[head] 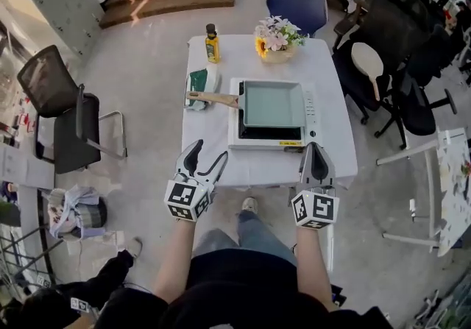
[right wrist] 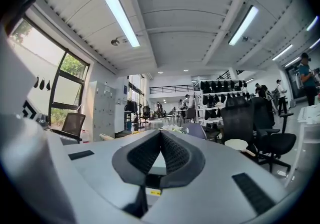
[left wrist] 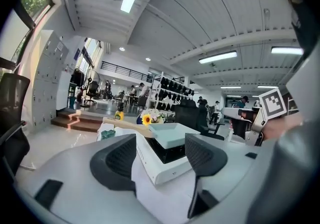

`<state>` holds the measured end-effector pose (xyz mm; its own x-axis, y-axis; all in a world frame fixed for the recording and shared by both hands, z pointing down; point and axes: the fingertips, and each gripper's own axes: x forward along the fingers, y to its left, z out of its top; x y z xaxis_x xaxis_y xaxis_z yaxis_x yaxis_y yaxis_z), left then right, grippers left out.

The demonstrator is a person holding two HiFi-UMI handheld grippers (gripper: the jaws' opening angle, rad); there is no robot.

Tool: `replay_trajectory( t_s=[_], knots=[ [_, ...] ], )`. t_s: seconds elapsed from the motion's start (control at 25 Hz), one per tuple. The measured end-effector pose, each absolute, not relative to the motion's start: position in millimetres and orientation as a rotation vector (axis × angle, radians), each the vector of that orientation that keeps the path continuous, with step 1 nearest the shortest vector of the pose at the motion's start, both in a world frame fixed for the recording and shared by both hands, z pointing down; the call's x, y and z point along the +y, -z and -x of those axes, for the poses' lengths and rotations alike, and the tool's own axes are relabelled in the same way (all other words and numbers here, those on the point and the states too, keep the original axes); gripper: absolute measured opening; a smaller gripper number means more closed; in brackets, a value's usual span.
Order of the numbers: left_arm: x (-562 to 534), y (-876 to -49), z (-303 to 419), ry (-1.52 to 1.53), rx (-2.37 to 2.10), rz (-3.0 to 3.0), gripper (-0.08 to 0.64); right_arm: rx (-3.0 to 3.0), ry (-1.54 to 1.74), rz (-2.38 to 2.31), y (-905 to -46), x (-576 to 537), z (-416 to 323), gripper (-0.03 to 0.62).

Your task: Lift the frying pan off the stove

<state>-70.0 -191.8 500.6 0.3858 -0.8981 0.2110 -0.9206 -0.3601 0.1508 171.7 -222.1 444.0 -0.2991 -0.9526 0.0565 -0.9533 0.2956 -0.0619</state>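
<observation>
A square pale-green frying pan point(head: 272, 103) sits on a white portable stove point(head: 310, 110) on the white table point(head: 257, 162). Its wooden handle point(head: 213, 98) points left. My left gripper point(head: 209, 152) hovers open at the table's near edge, below the handle and apart from it. The right gripper point(head: 316, 151) is shut and empty, just in front of the stove's near right corner. In the left gripper view the open left gripper point(left wrist: 160, 155) frames the stove point(left wrist: 155, 168) and pan point(left wrist: 172, 133) ahead. In the right gripper view the right gripper point(right wrist: 161, 143) has its pads pressed together.
A yellow oil bottle point(head: 212, 44), a bunch of flowers point(head: 276, 37) and a green cloth point(head: 199, 88) stand on the table's far and left parts. A black chair point(head: 66, 121) is on the left, a blue chair point(head: 298, 0) behind, and black office chairs point(head: 397, 62) on the right.
</observation>
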Motion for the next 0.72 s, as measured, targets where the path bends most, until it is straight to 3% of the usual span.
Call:
replay_trajectory(
  t_s=[0.72],
  knots=[
    [-262.8,-486.7,99.2,-0.22,-1.743,-2.356,0.304,-2.632,-0.106,-1.708,-425.9,-324.6,-127.5,0.002]
  ],
)
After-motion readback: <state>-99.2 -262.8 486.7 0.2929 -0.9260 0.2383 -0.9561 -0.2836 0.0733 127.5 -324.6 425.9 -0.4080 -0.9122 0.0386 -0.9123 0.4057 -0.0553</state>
